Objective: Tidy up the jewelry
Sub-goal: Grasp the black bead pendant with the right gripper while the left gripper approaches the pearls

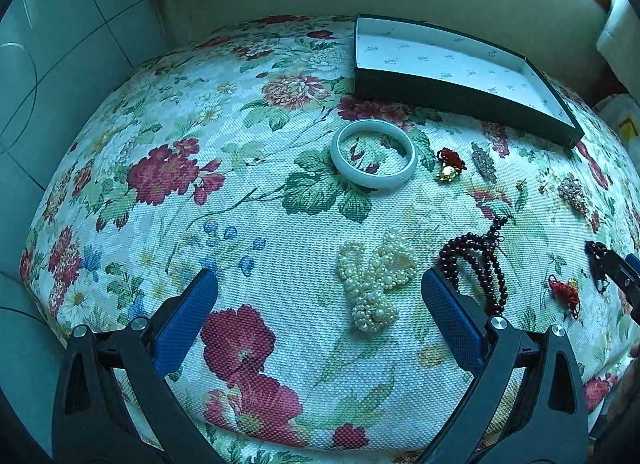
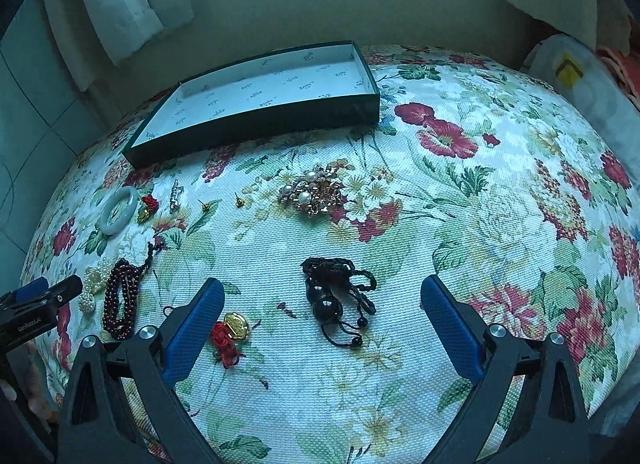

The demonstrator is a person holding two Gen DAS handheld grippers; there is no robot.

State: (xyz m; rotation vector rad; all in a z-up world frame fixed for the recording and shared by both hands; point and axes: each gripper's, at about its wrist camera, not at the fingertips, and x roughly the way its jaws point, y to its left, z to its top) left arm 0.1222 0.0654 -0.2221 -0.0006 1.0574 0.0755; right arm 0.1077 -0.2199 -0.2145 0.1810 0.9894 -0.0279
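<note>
Both grippers are hanging open and empty: left gripper point(image 1: 319, 296) framing the pearl cluster point(image 1: 374, 281), right gripper point(image 2: 322, 306) framing the black cord necklace point(image 2: 340, 296). Nothing is sitting in the box point(image 2: 256, 120) at twelve o'clock yet; next, I judge, each is needing to descend and pinch.

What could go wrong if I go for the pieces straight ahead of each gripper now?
The black bead cord lies tangled with loose loops; the open right gripper may lift one strand and drag the rest. The pearl cluster lies beside the dark red bead strand, so the open left gripper could snag both.
</note>
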